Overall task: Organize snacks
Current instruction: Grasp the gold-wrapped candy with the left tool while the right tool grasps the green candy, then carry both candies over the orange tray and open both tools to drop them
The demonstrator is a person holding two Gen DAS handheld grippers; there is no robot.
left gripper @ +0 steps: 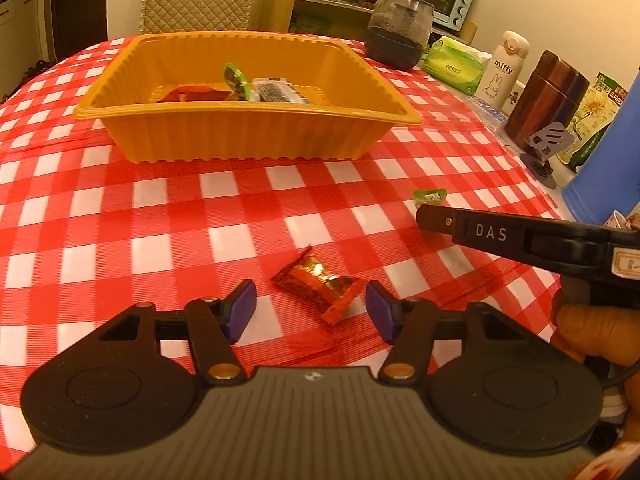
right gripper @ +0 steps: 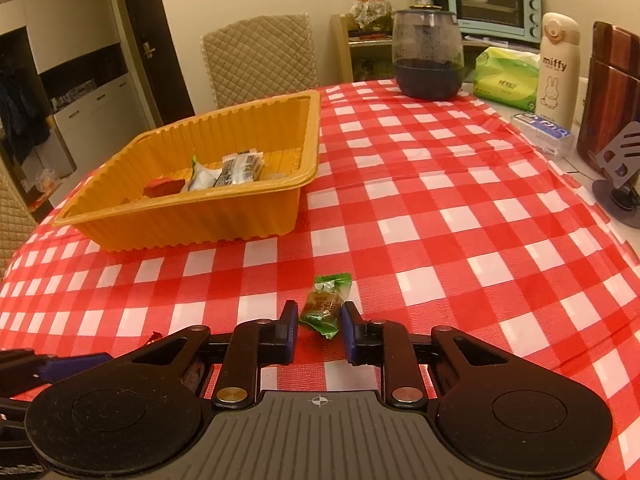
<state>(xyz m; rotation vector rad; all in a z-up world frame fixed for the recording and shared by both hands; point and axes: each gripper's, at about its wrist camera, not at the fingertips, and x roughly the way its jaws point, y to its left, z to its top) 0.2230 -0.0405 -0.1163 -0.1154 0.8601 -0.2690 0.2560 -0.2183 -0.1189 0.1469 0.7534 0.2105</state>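
A red foil candy (left gripper: 316,284) lies on the checked cloth between the purple pads of my left gripper (left gripper: 310,300), which stands open with gaps on both sides of it. My right gripper (right gripper: 319,312) is shut on a small green-wrapped candy (right gripper: 325,304), pads pressing its sides at cloth level. The left wrist view shows that right gripper (left gripper: 424,214) from the side, the green candy (left gripper: 430,196) poking past its tip. An orange ribbed tray (left gripper: 248,132) (right gripper: 200,212) sits farther back. It holds a red packet, a green-edged packet and a dark striped packet.
Along the table's right edge stand a dark glass jar (right gripper: 428,56), a green tissue pack (right gripper: 506,78), a white miffy bottle (right gripper: 558,64), a brown canister (left gripper: 546,100), a grey phone stand (right gripper: 620,160) and a blue container (left gripper: 608,160). A quilted chair (right gripper: 260,60) stands behind the table.
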